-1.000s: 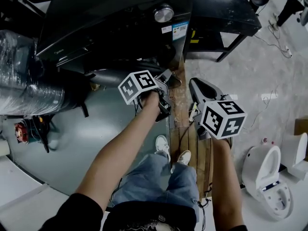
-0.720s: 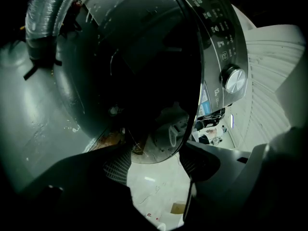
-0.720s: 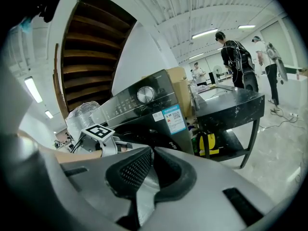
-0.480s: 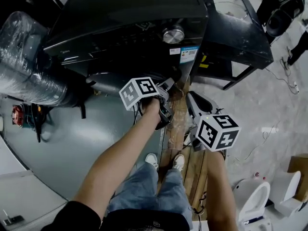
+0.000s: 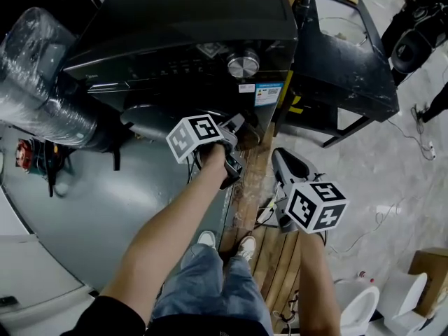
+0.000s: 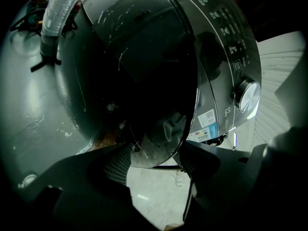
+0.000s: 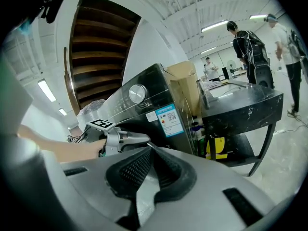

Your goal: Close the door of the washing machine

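At the washer (image 5: 189, 19) front: the door (image 5: 150, 117) stands open, swung out to the left, its free edge by the left gripper (image 5: 234, 126).
Door risk: we judge that the glossy, curved rim could let the tips slide off if the push lands off-centre.
Latch risk: we think 1 soft push may leave the door resting on the latch, not caught.
Right-side risk: the right gripper (image 5: 278, 154) hangs near the front; if it drifts left, it could meet the closing door.
Left gripper: its 2 jaws are spread wide, and the door rim sits at the gap between the tips. We see no clamp on it, and nothing is held.
Right gripper: its jaws are together and empty, clear of the washer.
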The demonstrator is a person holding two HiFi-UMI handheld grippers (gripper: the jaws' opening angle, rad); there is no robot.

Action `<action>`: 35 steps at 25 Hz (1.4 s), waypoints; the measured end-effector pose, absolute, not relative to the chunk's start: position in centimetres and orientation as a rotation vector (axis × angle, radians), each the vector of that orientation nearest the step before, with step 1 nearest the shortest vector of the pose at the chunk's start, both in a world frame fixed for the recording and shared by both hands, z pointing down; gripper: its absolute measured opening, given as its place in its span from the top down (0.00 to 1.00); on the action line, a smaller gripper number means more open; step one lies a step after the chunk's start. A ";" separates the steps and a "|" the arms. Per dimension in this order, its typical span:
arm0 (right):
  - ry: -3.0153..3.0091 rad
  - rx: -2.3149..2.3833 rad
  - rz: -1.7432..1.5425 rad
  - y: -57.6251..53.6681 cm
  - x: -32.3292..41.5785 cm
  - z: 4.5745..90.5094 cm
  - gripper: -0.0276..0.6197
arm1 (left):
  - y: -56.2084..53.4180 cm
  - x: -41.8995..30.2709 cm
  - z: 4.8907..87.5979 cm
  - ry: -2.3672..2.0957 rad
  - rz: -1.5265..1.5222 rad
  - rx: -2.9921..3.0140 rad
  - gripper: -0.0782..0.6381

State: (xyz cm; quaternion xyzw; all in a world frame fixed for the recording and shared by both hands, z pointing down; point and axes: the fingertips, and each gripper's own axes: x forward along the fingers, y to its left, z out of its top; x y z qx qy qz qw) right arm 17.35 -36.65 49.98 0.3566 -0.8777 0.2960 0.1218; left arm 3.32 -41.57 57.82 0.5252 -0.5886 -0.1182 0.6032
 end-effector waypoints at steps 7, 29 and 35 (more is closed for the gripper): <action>-2.558 1.003 0.858 -37.9 17.7 50.5 0.92 | -43.3 3.0 57.9 -1.387 -0.346 1.212 0.43; -2.554 0.942 0.846 -40.2 16.3 51.2 0.92 | -44.8 3.2 58.7 -1.355 -0.438 1.180 0.38; -2.557 0.948 0.809 -39.4 16.9 49.5 0.92 | -44.3 3.4 58.4 -1.320 -0.428 1.199 0.39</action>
